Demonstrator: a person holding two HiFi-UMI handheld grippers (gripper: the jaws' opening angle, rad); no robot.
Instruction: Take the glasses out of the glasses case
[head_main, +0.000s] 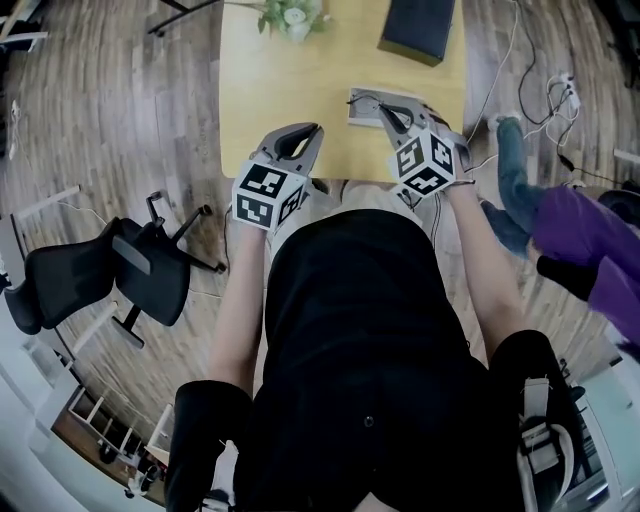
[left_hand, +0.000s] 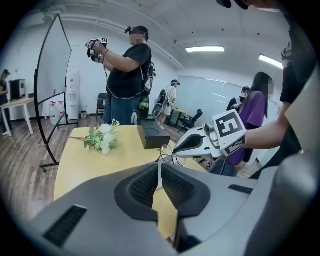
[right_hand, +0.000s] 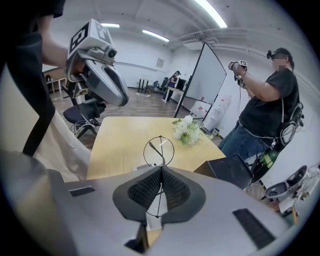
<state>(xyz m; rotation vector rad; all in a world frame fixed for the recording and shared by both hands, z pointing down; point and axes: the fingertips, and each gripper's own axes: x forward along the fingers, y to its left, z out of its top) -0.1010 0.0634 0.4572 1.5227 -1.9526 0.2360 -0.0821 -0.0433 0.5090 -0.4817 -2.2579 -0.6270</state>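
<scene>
A wire-framed pair of glasses (right_hand: 159, 151) with round lenses hangs above the yellow table (head_main: 290, 80), pinched in my right gripper (right_hand: 161, 172), whose jaws are shut on the frame. From the left gripper view the glasses (left_hand: 169, 159) dangle off the tip of the right gripper (left_hand: 176, 151). In the head view the pale glasses case (head_main: 362, 108) lies on the table just under the right gripper (head_main: 387, 113). My left gripper (head_main: 312, 131) hovers over the table's near edge to the left of the case. Its jaws (left_hand: 159, 176) are shut with nothing between them.
A black box (head_main: 418, 25) and a bunch of white flowers (head_main: 292, 15) sit at the table's far end. A black office chair (head_main: 100, 270) stands on the floor at left. A person in purple (head_main: 585, 240) is at right, near floor cables (head_main: 545, 100).
</scene>
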